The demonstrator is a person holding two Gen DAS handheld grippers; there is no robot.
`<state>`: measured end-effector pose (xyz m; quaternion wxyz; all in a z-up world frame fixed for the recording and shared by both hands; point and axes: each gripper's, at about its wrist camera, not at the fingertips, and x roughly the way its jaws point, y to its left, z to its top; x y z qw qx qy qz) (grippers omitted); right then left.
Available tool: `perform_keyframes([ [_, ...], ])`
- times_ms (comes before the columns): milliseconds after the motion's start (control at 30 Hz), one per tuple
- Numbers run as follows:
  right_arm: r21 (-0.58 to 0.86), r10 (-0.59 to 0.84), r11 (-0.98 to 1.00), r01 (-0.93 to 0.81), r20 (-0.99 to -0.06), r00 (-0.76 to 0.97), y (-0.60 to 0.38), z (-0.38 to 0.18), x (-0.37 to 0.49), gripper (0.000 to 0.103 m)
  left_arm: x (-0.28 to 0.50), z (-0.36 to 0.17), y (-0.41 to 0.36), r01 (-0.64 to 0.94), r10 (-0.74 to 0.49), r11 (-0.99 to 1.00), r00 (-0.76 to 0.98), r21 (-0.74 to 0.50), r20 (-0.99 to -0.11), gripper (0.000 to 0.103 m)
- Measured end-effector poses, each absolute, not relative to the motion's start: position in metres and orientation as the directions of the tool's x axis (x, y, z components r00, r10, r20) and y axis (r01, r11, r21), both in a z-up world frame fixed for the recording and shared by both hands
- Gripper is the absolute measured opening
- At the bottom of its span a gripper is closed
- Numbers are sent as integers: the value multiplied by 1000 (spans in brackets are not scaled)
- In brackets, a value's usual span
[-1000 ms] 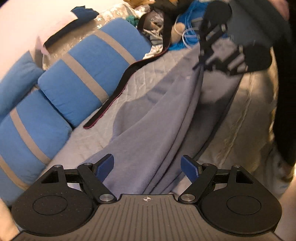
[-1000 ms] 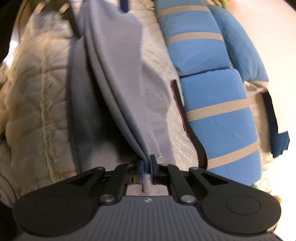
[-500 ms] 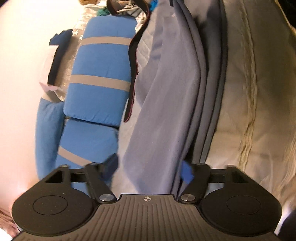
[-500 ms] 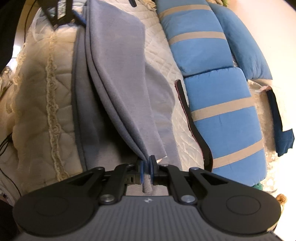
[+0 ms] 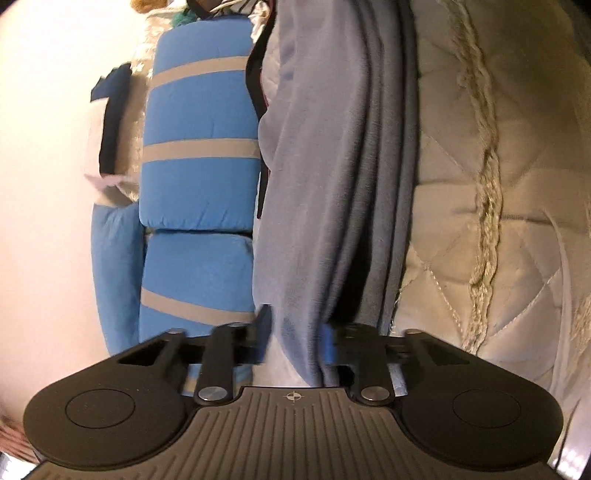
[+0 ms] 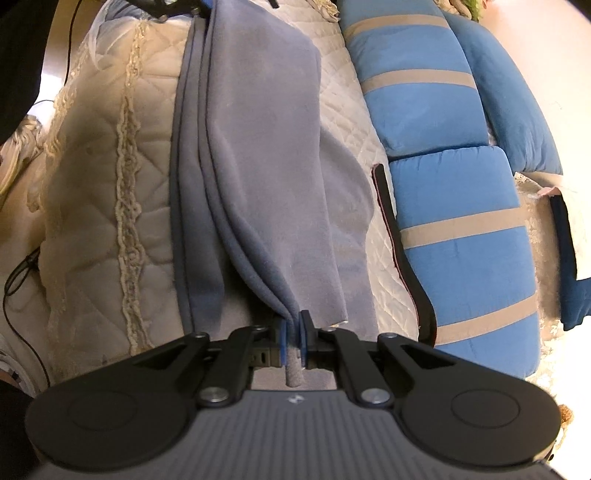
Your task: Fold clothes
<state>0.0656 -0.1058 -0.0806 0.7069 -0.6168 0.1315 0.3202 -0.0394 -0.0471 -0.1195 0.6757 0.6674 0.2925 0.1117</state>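
Along the centre of both wrist views, a grey garment lies in long folds on a cream quilted bed cover, running from the bottom of the frame to the top.

Right wrist view: the right gripper sits at bottom centre, its blue pads narrow and pinched on a bunched corner of the grey garment; a stub of cloth pokes out behind the pads toward the camera. Garment edge shows several stacked layers, darker grey along the left side. At the top centre of this frame the left gripper is just in view at the far end of the cloth.

Left wrist view: the left gripper at bottom centre, jaws closing, a thick fold of the grey garment between the blurred blue pads. Whether the pads already press the cloth is not clear from the blur.

Surroundings: blue cushions with tan stripes down the right of the right wrist view, on the left in the left wrist view. A dark strap with a reddish edge lies between garment and cushions on the cover. A thin black cable at the left edge.

Writing: no brand, label or readable text on garment, cushions or cover; only a small moulded mark at the centre of each gripper body, not legible.
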Motion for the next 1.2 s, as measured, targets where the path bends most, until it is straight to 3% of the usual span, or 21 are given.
perform_keyframes([
  [67, -788, 282, 49, -614, -579, 765, -105, -83, 65, 25, -41, -122, -46, 238, 538, 70, 809, 969, -237, 6],
  [333, -805, 302, 77, -589, -544, 783, -100, -94, 54, 25, -42, -113, -29, 187, 571, 130, 788, 974, -228, 6],
  [767, -820, 375, -27, -572, -539, 754, -76, -110, 32, 24, -51, -114, -5, 248, 645, 205, 693, 947, -322, 6],
  [1200, -811, 391, -59, -582, -556, 734, -73, -115, 22, 24, -49, -95, 6, 206, 645, 375, 642, 904, -414, 9],
])
